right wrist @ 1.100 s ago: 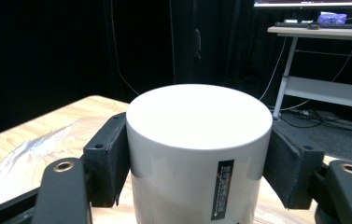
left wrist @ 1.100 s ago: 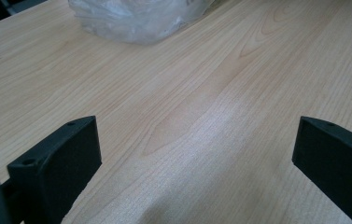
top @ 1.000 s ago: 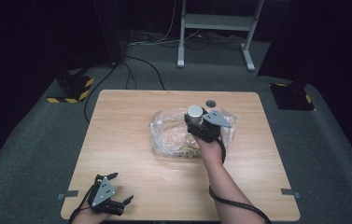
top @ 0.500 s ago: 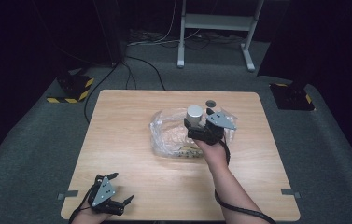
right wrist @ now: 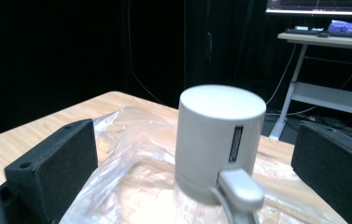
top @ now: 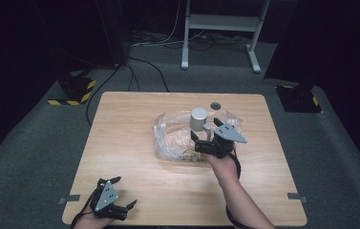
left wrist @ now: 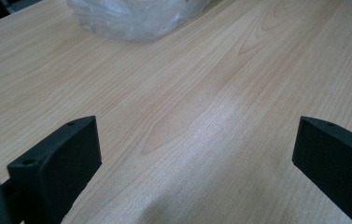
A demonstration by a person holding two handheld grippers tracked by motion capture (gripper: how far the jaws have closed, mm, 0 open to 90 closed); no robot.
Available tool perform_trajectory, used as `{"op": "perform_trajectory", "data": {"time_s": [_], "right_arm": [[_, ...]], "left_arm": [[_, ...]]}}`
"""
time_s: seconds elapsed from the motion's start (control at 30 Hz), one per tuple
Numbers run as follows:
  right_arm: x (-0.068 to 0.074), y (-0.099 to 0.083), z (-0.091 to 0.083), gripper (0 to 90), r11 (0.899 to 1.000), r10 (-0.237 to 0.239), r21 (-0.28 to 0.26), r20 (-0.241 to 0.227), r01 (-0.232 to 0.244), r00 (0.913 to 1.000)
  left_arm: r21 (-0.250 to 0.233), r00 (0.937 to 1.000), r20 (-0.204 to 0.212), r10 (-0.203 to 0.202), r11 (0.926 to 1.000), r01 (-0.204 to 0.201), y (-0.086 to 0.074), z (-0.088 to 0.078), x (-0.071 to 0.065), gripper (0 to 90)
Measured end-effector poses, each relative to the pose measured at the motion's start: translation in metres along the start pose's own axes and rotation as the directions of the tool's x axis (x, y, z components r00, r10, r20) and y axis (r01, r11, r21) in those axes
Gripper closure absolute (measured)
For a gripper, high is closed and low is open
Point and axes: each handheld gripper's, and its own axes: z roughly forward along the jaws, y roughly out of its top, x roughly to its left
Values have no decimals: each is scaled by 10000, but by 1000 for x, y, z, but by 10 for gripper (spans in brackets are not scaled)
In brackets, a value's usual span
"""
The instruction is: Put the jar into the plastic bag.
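A pale grey cylinder [top: 198, 118] stands upright on a crumpled clear plastic bag [top: 173, 136] at the middle of the wooden table [top: 130, 119]. In the right gripper view the cylinder [right wrist: 220, 140] has a grey plug [right wrist: 240, 189] at its base. My right gripper [top: 205, 130] is open just in front of it, its fingers [right wrist: 52, 163] spread wide to either side without touching. My left gripper [top: 122, 192] rests open near the front left edge over bare wood [left wrist: 197, 116], with the bag [left wrist: 131, 16] far ahead.
A round cable hole [top: 215, 105] sits in the table behind the bag. On the floor beyond stand a white metal frame [top: 220, 28], black cables [top: 144, 67] and yellow-black striped blocks [top: 75, 90], [top: 301, 98].
My right gripper has drawn back a little toward the person, away from the cylinder. The cylinder, the bag and the left gripper have stayed put.
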Motion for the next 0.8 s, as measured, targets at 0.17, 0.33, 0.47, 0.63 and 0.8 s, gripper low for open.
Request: {"op": "perform_trajectory", "data": {"time_s": [0.17, 0.33, 0.47, 0.63, 0.8], "right_arm": [[4, -6, -9, 1, 9999, -121, 110, -47, 122, 9999], [8, -13, -20, 1, 9993, -310, 207, -32, 311, 9995], [11, -16, -26, 1, 9992, -327, 214, -104, 329, 9994], [17, -19, -36, 1, 9984, -503, 243, -118, 505, 9987], [20, -27, -49, 1, 9976, -553, 401, -158, 559, 9983]], "left_arm": [[9, 10000, -1, 8, 10000, -8, 0, 0, 0, 15], [38, 10000, -2, 38, 10000, -38, 0, 0, 0, 16], [49, 10000, -5, 23, 10000, -23, 0, 1, 0, 16], [56, 10000, 0, 19, 10000, -19, 0, 1, 0, 17], [55, 10000, 23, 46, 10000, -46, 0, 1, 0, 20]]}}
